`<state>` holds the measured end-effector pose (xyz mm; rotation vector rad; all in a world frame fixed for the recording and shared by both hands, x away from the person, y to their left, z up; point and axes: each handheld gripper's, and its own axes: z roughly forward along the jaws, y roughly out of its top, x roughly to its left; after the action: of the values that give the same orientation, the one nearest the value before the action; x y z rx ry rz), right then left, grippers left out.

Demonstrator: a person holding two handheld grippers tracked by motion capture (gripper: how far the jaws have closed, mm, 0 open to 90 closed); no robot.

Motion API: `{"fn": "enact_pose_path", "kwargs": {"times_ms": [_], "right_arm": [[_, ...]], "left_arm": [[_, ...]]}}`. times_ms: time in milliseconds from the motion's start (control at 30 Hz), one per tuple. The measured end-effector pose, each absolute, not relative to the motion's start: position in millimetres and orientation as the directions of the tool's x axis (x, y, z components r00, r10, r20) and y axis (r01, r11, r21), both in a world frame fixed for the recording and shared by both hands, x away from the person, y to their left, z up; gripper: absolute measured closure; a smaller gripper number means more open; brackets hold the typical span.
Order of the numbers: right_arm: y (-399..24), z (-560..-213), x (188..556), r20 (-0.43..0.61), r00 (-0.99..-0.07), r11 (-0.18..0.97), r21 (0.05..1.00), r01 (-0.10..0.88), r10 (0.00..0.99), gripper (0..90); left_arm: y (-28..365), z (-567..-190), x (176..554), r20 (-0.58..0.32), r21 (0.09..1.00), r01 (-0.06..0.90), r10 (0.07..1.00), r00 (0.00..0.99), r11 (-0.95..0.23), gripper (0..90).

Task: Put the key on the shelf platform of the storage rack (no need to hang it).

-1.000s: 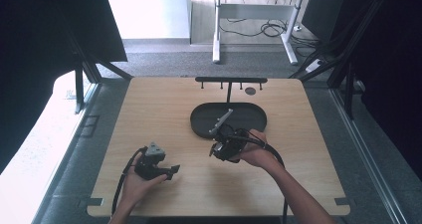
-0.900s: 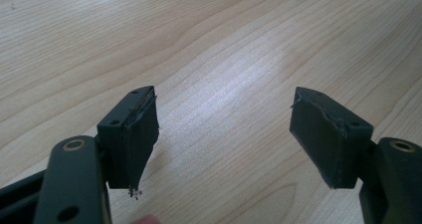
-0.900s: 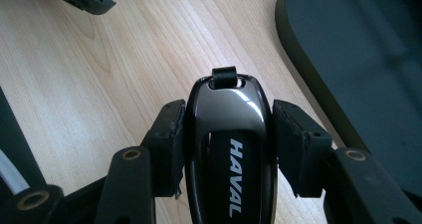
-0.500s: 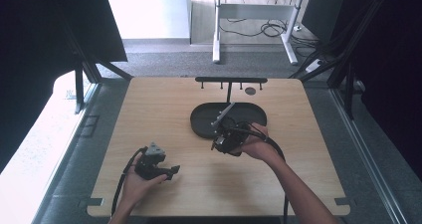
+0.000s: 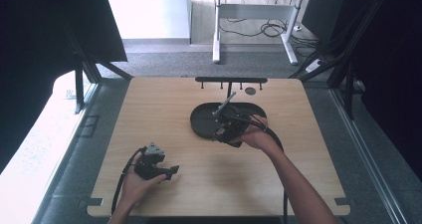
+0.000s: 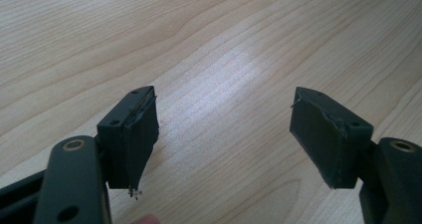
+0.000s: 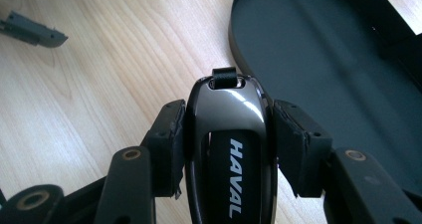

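A glossy black car key fob (image 7: 229,134) marked HAVAL sits between the pads of my right gripper (image 7: 229,139), which is shut on it. In the high view that right gripper (image 5: 225,129) is at the near edge of the black oval tray (image 5: 201,119), held just above the wood. In the right gripper view the tray's (image 7: 318,50) rim lies just ahead and to the right of the fob. My left gripper (image 5: 171,171) rests low at the table's front left. Its jaws stand wide apart, with bare wood between the pads (image 6: 139,134).
A black rack with small pegs (image 5: 231,79) stands at the far edge of the wooden table (image 5: 149,109), with a small dark disc (image 5: 250,90) beside it. A grey bracket piece (image 7: 32,30) lies on the wood to the left in the right gripper view.
My right gripper has moved with the fob away from the person, from the table's middle to the tray's near rim. The left gripper has stayed where it was.
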<state>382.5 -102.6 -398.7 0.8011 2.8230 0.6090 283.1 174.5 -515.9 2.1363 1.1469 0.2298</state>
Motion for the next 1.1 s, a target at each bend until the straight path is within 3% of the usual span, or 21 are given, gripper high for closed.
{"fn": "enact_pose_path", "kwargs": {"times_ms": [1100], "right_arm": [[-112.9, -403.2, 436.0, -0.007, -0.804, 0.738, 0.400, 0.543, 0.595, 50.1]], "left_arm": [[176.8, -515.1, 283.1, -0.164, 0.643, 0.669, 0.786, 0.597, -0.374, 27.5]]}}
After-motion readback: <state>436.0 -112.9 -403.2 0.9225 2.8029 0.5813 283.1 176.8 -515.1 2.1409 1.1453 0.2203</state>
